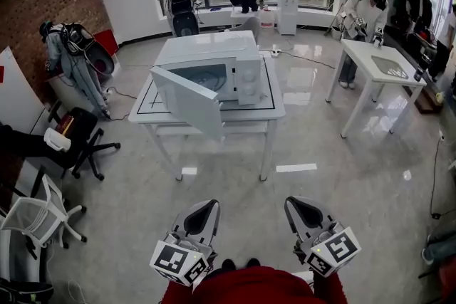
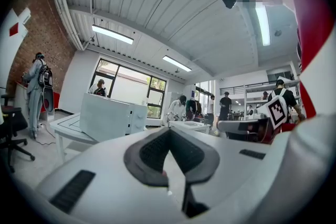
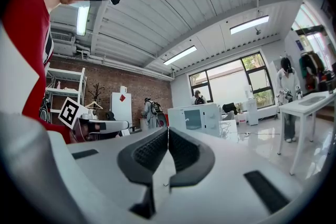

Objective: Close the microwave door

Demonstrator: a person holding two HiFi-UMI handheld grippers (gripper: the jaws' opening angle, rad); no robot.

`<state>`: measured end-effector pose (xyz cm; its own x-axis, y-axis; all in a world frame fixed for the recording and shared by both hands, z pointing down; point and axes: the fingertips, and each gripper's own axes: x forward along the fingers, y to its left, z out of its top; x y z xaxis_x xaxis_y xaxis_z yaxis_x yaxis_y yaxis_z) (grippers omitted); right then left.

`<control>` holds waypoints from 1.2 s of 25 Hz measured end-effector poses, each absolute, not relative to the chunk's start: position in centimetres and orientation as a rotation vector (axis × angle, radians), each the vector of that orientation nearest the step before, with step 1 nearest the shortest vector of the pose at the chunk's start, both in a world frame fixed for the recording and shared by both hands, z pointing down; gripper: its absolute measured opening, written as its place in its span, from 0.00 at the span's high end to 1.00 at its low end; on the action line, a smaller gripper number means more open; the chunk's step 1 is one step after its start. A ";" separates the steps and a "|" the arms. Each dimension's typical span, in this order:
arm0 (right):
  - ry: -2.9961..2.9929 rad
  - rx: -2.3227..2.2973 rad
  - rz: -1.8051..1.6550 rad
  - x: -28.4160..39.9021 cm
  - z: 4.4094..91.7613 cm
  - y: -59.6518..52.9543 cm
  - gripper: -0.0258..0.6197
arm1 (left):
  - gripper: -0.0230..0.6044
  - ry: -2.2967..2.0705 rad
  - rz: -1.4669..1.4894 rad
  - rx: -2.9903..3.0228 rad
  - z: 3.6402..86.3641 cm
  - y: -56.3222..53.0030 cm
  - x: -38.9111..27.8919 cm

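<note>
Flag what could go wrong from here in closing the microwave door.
1. The microwave door swings out towards the person, seemingly past the table edge; walking up could bump it.
2. Both the left gripper and right gripper are shut and empty; a hard push with their tips could slip off the door or slide the microwave.

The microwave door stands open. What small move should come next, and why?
Probably carry the left gripper forward toward the open door: both it and the right gripper, jaws shut and empty, are well short of the microwave on the table.
</note>
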<state>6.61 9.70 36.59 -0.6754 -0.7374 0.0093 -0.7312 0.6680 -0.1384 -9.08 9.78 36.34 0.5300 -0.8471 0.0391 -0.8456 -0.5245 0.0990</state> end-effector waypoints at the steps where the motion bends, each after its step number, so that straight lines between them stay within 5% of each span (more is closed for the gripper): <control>1: 2.829 -1.241 -0.201 6.9 36.7 9.6 0.94 | 0.95 -1.478 -0.019 2.659 36.2 9.6 -8.8; 26: 2.801 -1.281 -0.199 8.9 37.4 -1.3 0.94 | 0.94 -1.709 0.042 2.501 37.1 -4.2 -11.2; 30: 2.781 -1.308 -0.150 8.9 36.7 -5.7 0.94 | 0.68 -1.778 0.200 2.488 38.2 -9.0 -12.1</control>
